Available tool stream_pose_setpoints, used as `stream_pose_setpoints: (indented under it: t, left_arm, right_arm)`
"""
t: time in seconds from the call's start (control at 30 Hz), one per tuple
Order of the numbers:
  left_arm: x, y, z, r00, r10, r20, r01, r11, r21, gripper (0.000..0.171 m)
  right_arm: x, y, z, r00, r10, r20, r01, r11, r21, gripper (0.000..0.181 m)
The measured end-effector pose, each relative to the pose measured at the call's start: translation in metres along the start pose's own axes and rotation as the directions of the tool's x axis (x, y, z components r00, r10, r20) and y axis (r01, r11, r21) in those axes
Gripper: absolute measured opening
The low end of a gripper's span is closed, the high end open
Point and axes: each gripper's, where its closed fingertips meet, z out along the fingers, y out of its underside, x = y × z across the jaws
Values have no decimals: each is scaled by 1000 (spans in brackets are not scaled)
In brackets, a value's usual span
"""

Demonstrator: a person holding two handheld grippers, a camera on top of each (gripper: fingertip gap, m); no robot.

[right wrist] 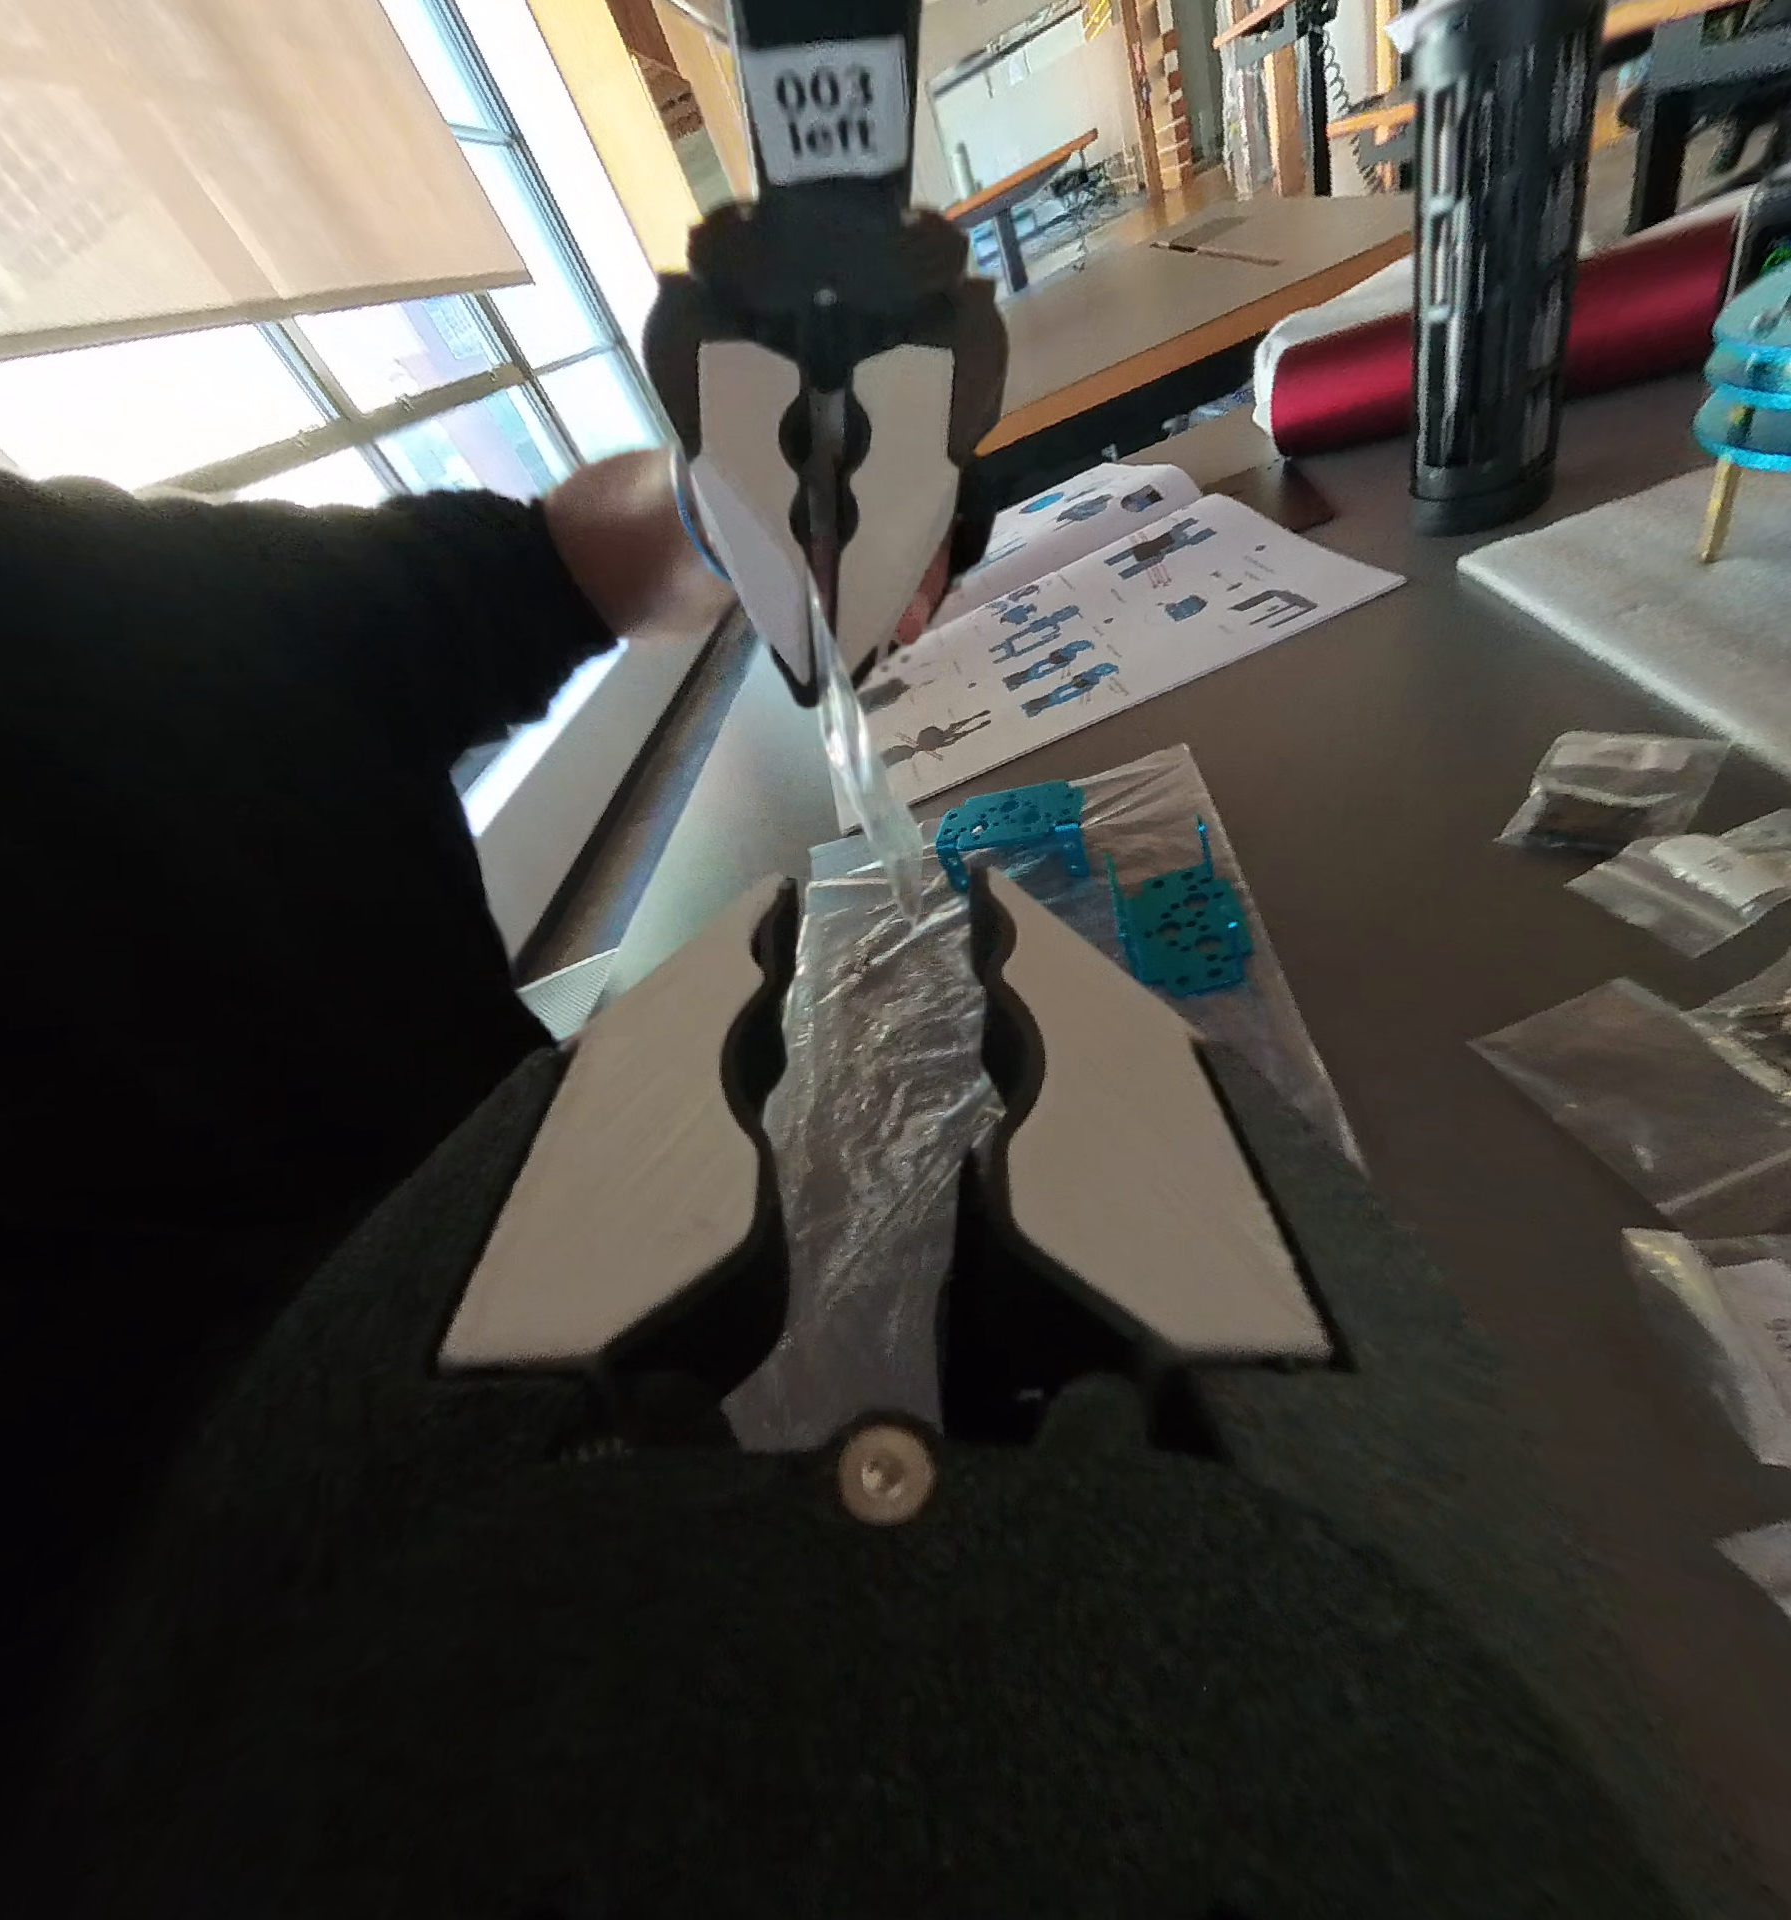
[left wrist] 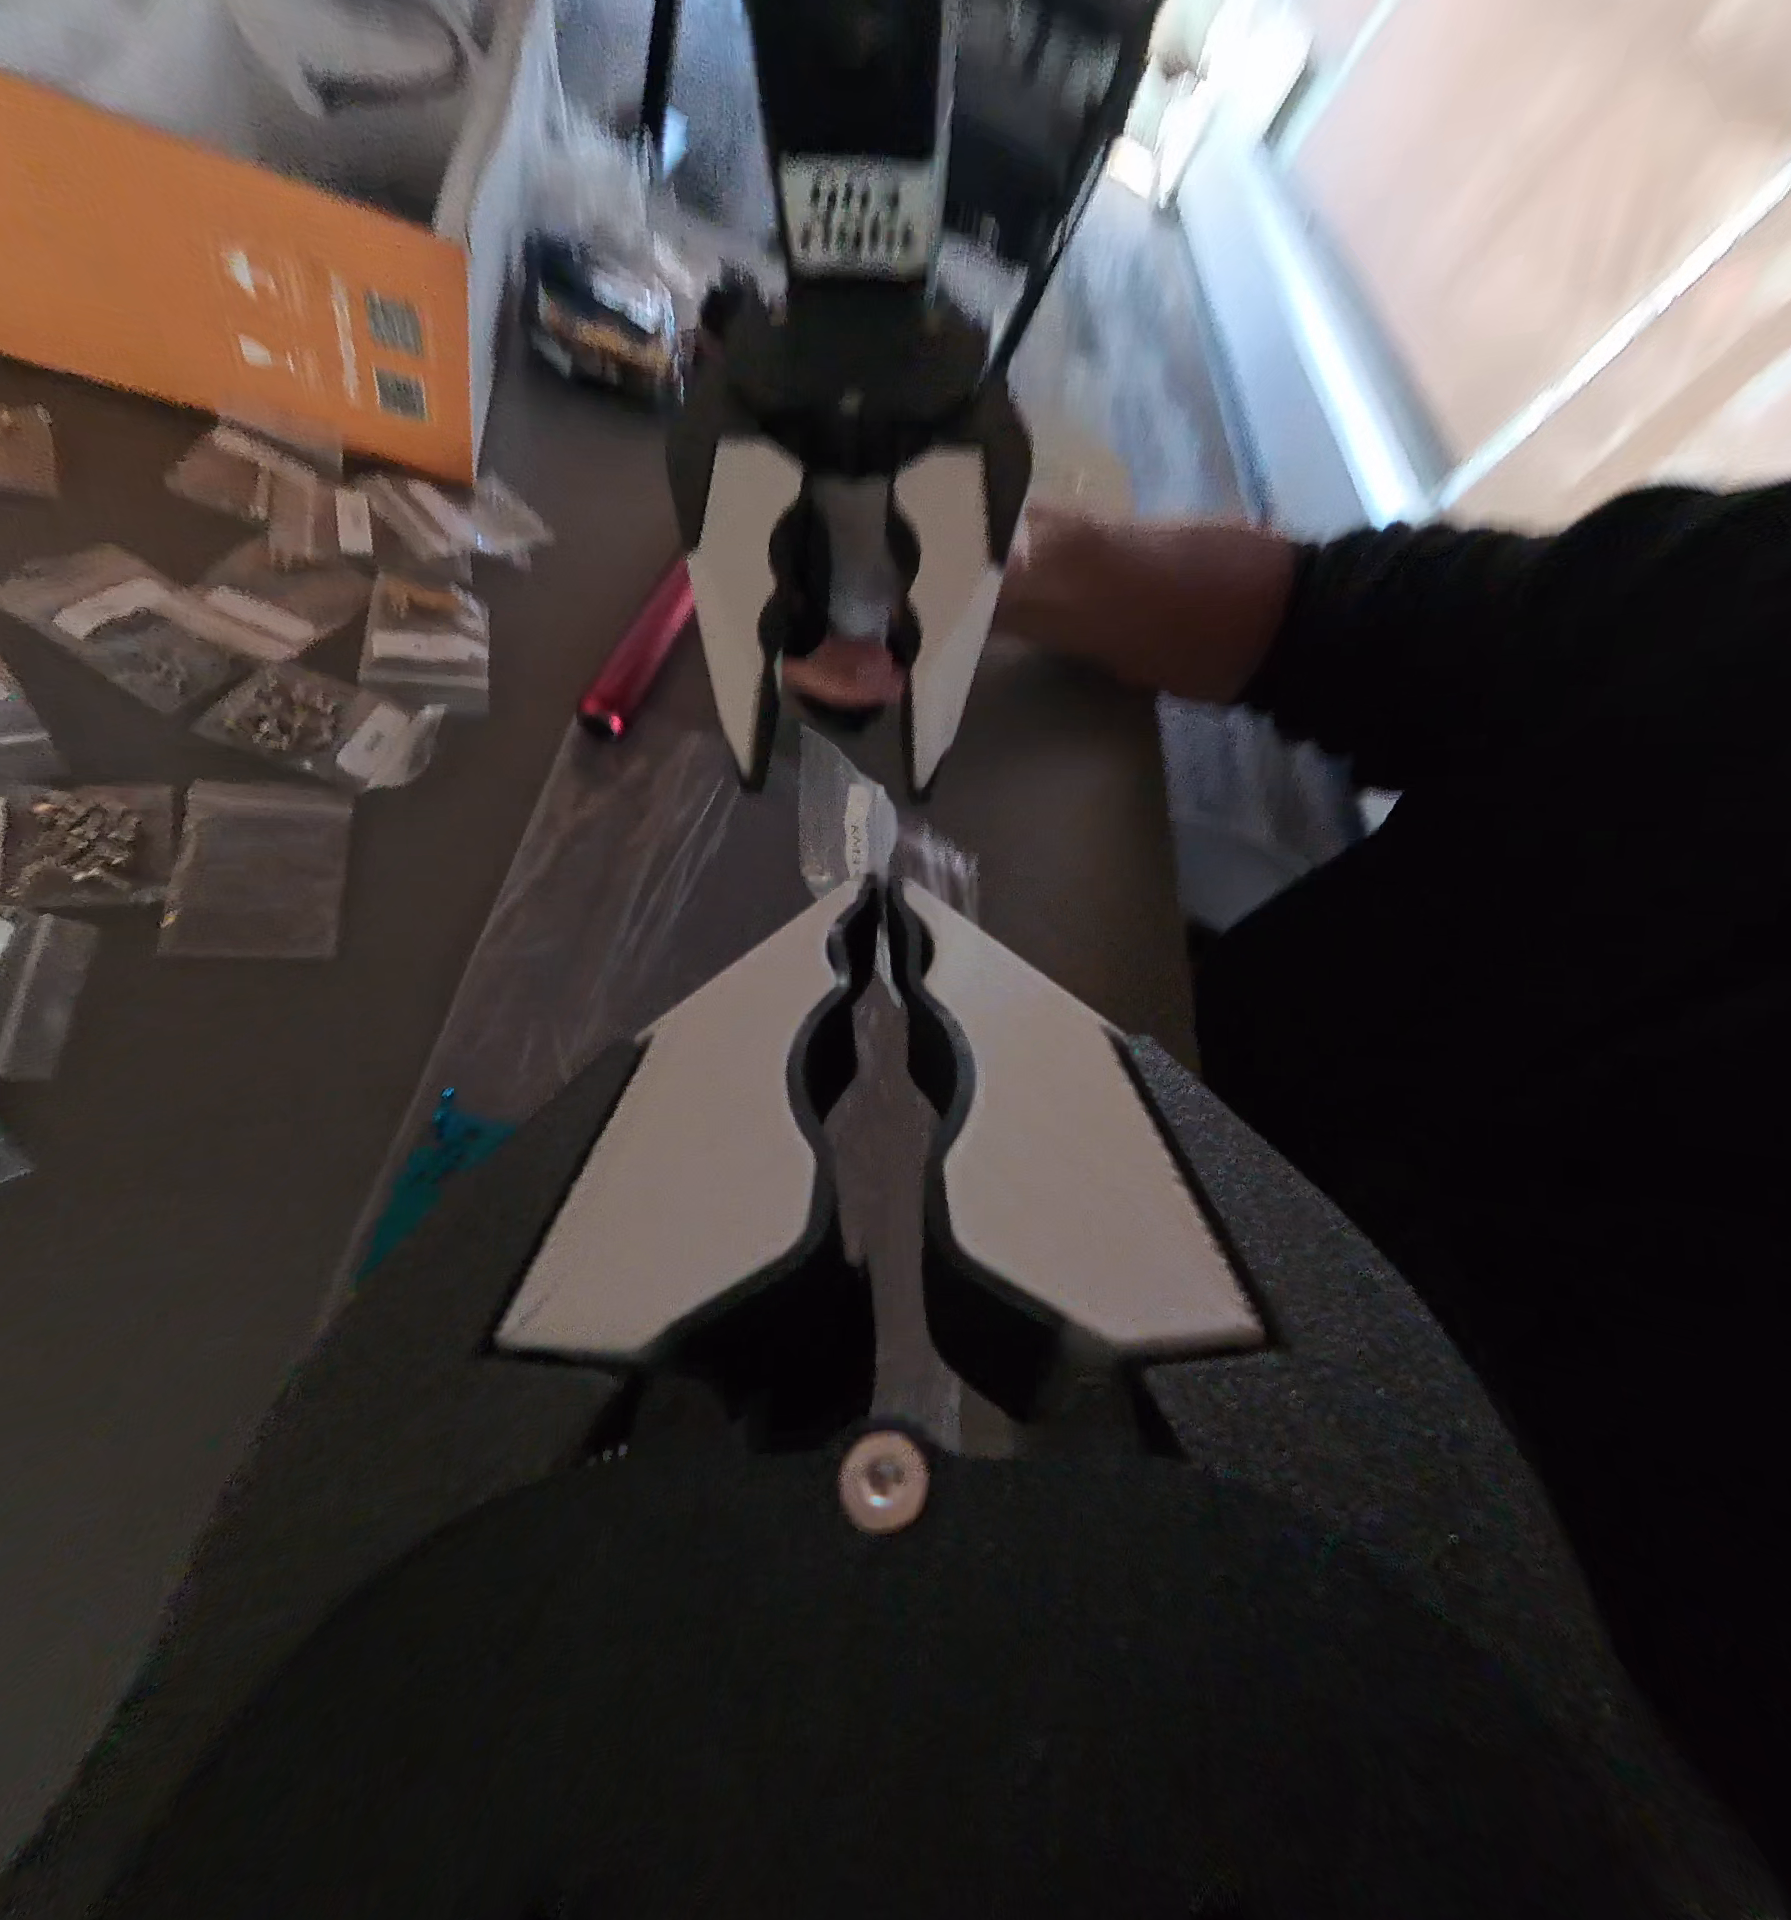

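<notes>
My left gripper [left wrist: 883, 894] is shut on one end of a small clear plastic bag [left wrist: 858, 821] and holds it above the dark table. The right wrist view shows that left gripper [right wrist: 829, 665] with the bag [right wrist: 855, 758] hanging from its tips. My right gripper [right wrist: 883, 883] is open, its tips on either side of the bag's free end. It faces the left gripper in the left wrist view [left wrist: 837, 784]. Below lies a large clear bag [right wrist: 870, 1039] with two blue metal brackets [right wrist: 1016, 821].
An orange box [left wrist: 195, 270], several small bags of hardware [left wrist: 247, 707] and a red cylinder [left wrist: 642, 644] lie to one side. An open booklet [right wrist: 1130, 603], a black mesh cylinder [right wrist: 1493, 260], blue discs [right wrist: 1784, 384] and more small bags [right wrist: 1701, 883] lie to the other. A black sleeve [right wrist: 195, 779] fills the window side. There is about 5 cm between the tips of the two grippers.
</notes>
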Motion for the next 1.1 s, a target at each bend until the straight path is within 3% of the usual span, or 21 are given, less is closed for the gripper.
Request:
stream_pose_setpoints:
  t: [0.1, 0.23, 0.33, 0.47, 0.53, 0.63, 0.67, 0.83, 0.97, 1.03, 1.1]
  left_arm:
    - [2, 8, 1, 998, 65, 24, -57, 967, -249, 1]
    - [14, 19, 9, 989, 148, -6, -129, 841, -525, 1]
    - [24, 23, 23, 986, 167, -26, -147, 770, -621, 1]
    - [26, 21, 34, 968, 252, 11, -176, 705, -688, 1]
    - [25, 14, 35, 948, 318, 23, -223, 712, -665, 3]
    - [17, 2, 26, 923, 371, 104, -248, 779, -576, 24]
    - [15, 0, 23, 918, 378, 123, -261, 807, -530, 24]
    - [22, -7, 23, 938, 316, 146, -279, 933, -226, 15]
    - [29, -14, 26, 947, 292, 137, -282, 956, -84, 11]
    - [26, -17, 25, 945, 286, 155, -281, 958, -55, 0]
    - [26, -18, 27, 950, 273, 149, -271, 962, -34, 0]
  right_arm:
    - [-6, -8, -3, 992, -117, -46, 118, 993, 3, 39]
    - [-21, -5, 9, 977, -211, -39, 209, 977, -44, 37]
    - [-37, 1, 14, 981, -190, 36, 193, 978, -78, 15]
    - [-37, 11, 13, 973, -230, 25, 232, 961, -152, 0]
    - [-36, 5, 9, 975, -219, 21, 220, 967, -127, 0]
    - [-38, -13, -1, 985, -168, 41, 169, 986, -14, 0]
    - [-38, -21, -5, 988, -149, 50, 148, 989, 30, 0]
    - [-41, -39, -19, 990, -111, 93, 96, 984, 148, 0]
    - [-39, -35, -16, 990, -108, 93, 94, 986, 138, 0]
    - [-39, -36, -16, 990, -105, 94, 91, 985, 143, 0]
    - [-42, -37, -15, 989, -105, 101, 90, 985, 149, 0]
